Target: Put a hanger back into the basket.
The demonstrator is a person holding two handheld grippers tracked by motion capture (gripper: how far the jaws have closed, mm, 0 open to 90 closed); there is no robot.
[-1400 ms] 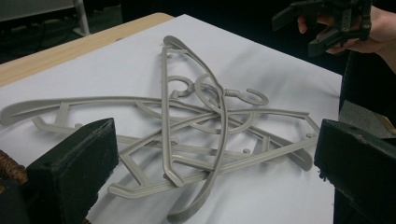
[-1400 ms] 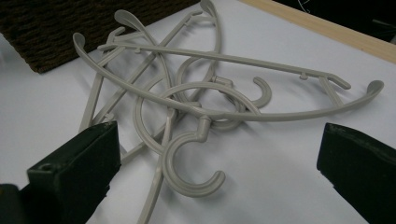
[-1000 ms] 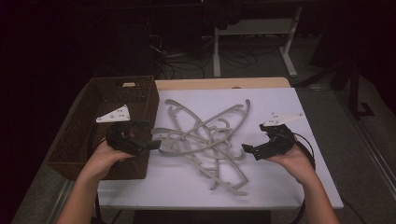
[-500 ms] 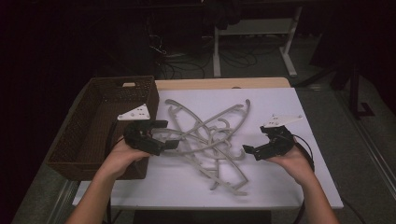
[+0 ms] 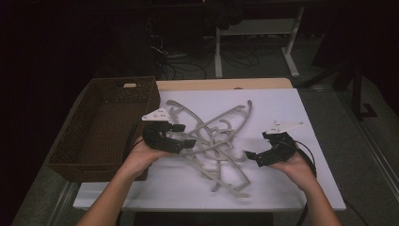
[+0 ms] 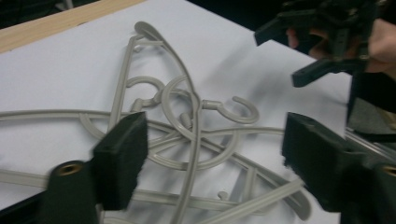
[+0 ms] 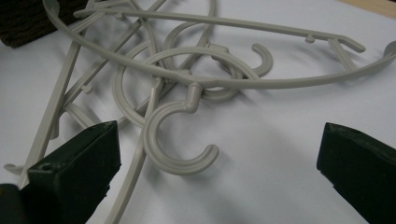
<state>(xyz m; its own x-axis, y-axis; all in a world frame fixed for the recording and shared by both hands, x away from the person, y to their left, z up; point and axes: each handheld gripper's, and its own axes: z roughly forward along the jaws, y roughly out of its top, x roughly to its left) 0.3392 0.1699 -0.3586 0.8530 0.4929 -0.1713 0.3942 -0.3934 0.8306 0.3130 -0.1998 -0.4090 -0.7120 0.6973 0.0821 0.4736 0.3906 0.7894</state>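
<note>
Compared with the frame a second before, the left gripper (image 5: pixel 181 136) had travelled from over the near rim of the brown wicker basket (image 5: pixel 101 125) across to the left edge of the pile of grey plastic hangers (image 5: pixel 211 139). The right gripper (image 5: pixel 256 156) sat in the same place at the right of the pile, with no visible shift. The hangers themselves lay as before, tangled on the white sheet (image 5: pixel 291 188) that covers the table.

Left gripper: jaws had just been closing, yet a clear gap remained between the two black pads (image 6: pixel 122 154). In the left gripper view several hanger bars and a curved arm (image 6: pixel 187 140) ran through that gap. Motion blur made contact hard to judge; probably neither pad pressed on plastic. Recorded as spread, nothing pinched.

Right gripper: jaws spread wide in the right gripper view, pads at the lower corners. One hanger hook (image 7: pixel 180 140) lay on the sheet between them and slightly ahead, apart from both pads. Nothing held.

Position of hangers: centre of the white sheet, between the two grippers, just right of the basket. Hooks overlapped near the middle of the pile, arms fanning outward. The right gripper was also seen in the left gripper view at the upper right (image 6: pixel 322 46), beyond the pile.
</note>
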